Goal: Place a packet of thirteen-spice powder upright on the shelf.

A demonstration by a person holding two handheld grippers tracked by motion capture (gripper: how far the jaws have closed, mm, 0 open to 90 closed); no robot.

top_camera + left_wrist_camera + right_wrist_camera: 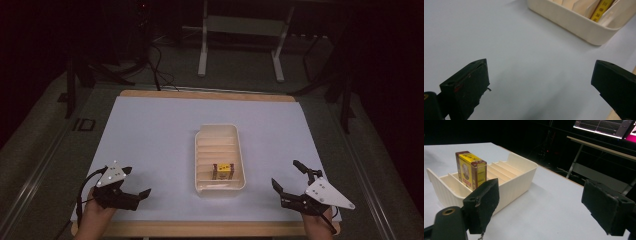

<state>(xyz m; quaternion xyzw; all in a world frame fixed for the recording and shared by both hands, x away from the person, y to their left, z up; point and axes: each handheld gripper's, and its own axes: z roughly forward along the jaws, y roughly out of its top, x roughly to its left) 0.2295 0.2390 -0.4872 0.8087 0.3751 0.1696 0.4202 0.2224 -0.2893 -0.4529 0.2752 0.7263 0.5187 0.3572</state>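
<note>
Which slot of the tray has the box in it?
The second slot from the near end of the tray; the yellow box stands upright there.

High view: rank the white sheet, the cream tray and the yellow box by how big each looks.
1. White sheet, covering most of the tabletop.
2. Cream tray, slotted, mid-sheet.
3. Yellow box, standing in one of the tray's near slots.
The gaps are wide; nearness to the camera does not affect the order.

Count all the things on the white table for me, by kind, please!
Cream slotted tray: 1
Yellow and brown box standing in the tray: 1
Black grippers, left gripper and right gripper, both with jaws apart: 2
Total: 4
</note>
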